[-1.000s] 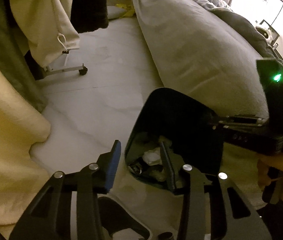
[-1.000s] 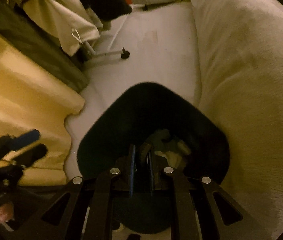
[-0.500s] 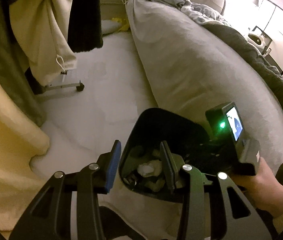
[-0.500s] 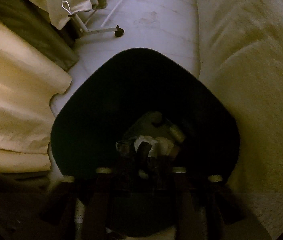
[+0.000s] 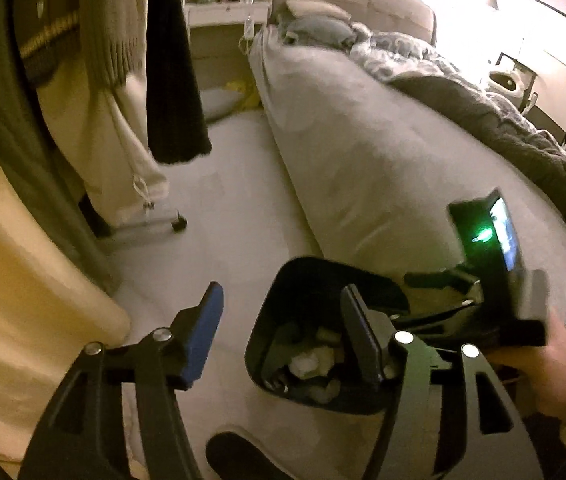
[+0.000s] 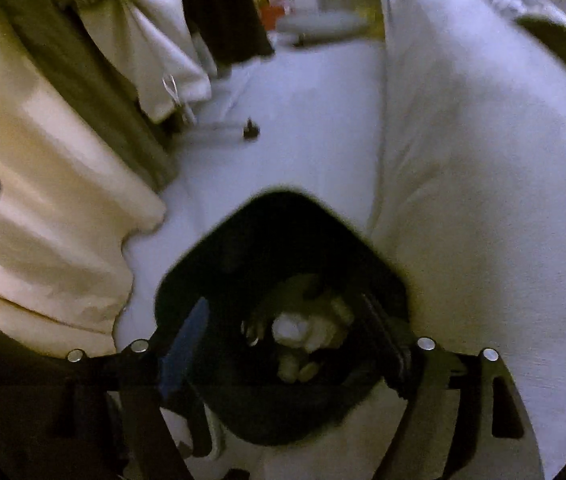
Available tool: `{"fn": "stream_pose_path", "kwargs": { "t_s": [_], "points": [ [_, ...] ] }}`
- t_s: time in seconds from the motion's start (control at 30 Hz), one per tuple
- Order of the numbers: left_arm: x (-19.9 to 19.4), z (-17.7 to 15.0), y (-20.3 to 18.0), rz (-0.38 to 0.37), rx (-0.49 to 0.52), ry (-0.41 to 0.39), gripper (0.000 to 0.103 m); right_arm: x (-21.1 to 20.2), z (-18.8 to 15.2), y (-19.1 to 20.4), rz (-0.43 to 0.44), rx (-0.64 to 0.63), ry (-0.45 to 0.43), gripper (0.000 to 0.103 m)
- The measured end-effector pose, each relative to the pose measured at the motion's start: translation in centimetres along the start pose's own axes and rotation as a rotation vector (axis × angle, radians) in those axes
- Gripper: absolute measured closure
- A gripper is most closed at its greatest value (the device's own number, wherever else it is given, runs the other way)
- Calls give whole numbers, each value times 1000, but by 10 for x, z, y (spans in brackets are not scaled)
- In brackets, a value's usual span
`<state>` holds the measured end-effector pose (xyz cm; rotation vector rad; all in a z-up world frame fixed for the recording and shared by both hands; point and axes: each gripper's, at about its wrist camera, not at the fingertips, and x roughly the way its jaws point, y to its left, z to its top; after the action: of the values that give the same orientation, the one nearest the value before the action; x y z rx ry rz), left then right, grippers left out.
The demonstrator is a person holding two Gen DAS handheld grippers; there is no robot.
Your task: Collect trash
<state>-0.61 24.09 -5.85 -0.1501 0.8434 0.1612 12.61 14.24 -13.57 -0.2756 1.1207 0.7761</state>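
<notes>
Hovering above the black trash bin (image 6: pixel 283 240), right tool (image 6: pixel 283 340) spread wide with nothing between its fingers, blue pad to one side of the opening and dark pad to the other. Down inside the bin, crumpled white paper trash (image 6: pixel 293 328) heaped on the bottom (some darker scraps beside it, too blurred to name). Seen from the left wrist, left tool (image 5: pixel 283 328) likewise wide apart and holding nothing, one finger over the pale floor (image 5: pixel 235 216), the other over the bin's mouth. Just beyond, right hand (image 5: pixel 551 372) gripping its handle with a green light lit. Bin standing against the side of the bed (image 5: pixel 383 168). Farther off, hanging clothes (image 5: pixel 123 60) on a wheeled rack.
</notes>
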Motion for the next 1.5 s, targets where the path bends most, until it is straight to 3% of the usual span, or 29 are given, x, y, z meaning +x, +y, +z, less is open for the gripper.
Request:
{"fn": "stream_pose_path", "kwargs": {
  "t_s": [0.2, 0.4, 0.7, 1.1, 1.23, 1.5],
  "points": [
    [-34, -7, -18, 24, 17, -87, 25, -84, -7, -7, -61, -6, -212, 10],
    [-71, -11, -38, 32, 55, -205, 8, -152, -29, -16, -151, 11, -371, 4],
    [-105, -16, -48, 10, -18, -326, 3, -233, -72, -37, -270, 49, -538, 3],
    [-124, -31, -80, 18, 27, -367, 3, -295, -145, -70, -362, 132, -662, 3],
    [-128, -37, -89, 22, 42, -373, 3, -291, -160, -79, -377, 148, -647, 3],
    [-119, -42, -89, 10, 30, -342, 3, -281, -165, -85, -313, 174, -625, 3]
  ]
}}
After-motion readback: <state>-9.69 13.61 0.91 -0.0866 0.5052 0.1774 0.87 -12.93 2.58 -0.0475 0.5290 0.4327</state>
